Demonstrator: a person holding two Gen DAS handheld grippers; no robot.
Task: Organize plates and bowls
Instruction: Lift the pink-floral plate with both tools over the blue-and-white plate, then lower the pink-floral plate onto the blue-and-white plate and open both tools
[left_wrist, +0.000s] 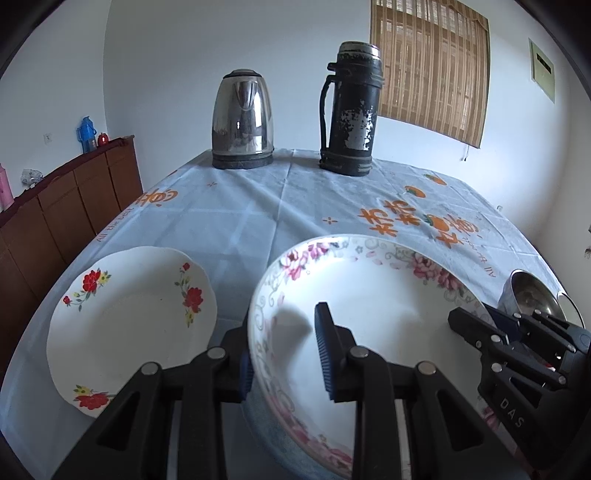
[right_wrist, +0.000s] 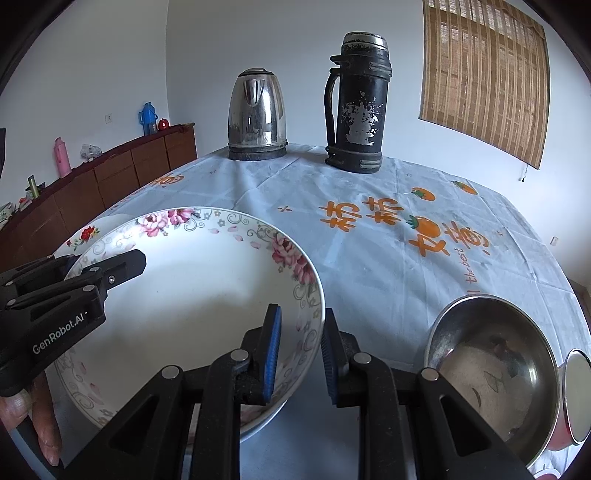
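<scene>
Ceramic pink-floral white bowl (left_wrist: 369, 295) pinched at opposite rims by left gripper (left_wrist: 286, 354) & right gripper (right_wrist: 301, 354), above counter (right_wrist: 369, 258). Could slip if grippers diverge; could chip on red-flowered white plate (left_wrist: 129, 317) nearby.

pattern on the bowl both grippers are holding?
Pink flowers with grey scrollwork around the white bowl's rim; clearest in the right wrist view.

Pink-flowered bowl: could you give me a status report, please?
Left gripper, right gripper shut on pink-flowered bowl rims. Red-flowered plate left, steel bowl right.
</scene>
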